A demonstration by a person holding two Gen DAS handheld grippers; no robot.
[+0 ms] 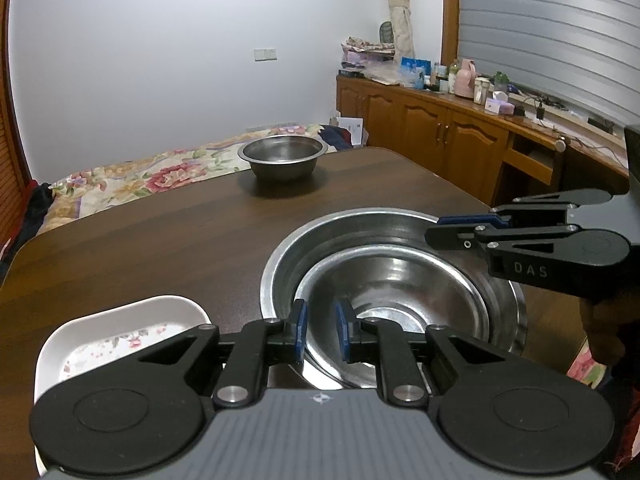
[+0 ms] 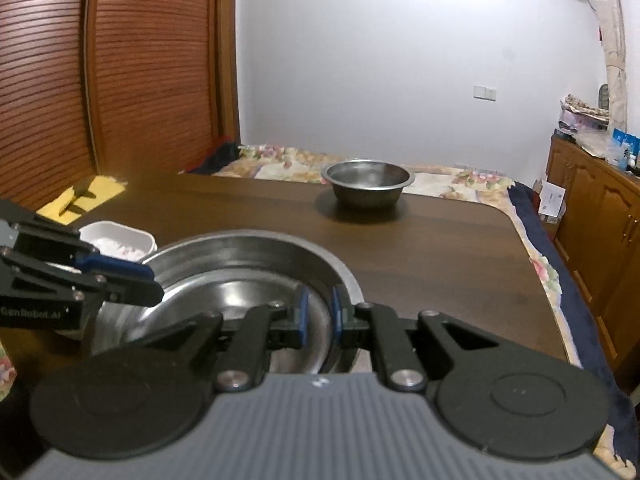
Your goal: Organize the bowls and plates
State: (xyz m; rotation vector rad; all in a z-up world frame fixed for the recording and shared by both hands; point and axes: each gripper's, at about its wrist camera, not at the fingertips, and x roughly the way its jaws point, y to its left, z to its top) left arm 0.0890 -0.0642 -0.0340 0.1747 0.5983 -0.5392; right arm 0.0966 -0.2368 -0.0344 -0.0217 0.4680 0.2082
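Two steel bowls sit nested on my desk: a smaller inner bowl tilted inside the large outer bowl. My left gripper has its blue pads drawn narrow around the near rim of the inner bowl at about 6 o'clock, though the rim's contact with the pads is partly masked by the gripper body, so I read it as a pinch on that rim. My right gripper is likewise nearly closed over the nested rims at 3 o'clock; which rim it pinches I cannot tell, since motion blur smears the metal there. In the left wrist view its fingers reach in from 3 o'clock, and a dark hand below is cut off by the frame. A third steel bowl stands alone, well apart, at 12 o'clock near the desk's far edge. A white floral dish at 8 o'clock is half hidden behind my left gripper.
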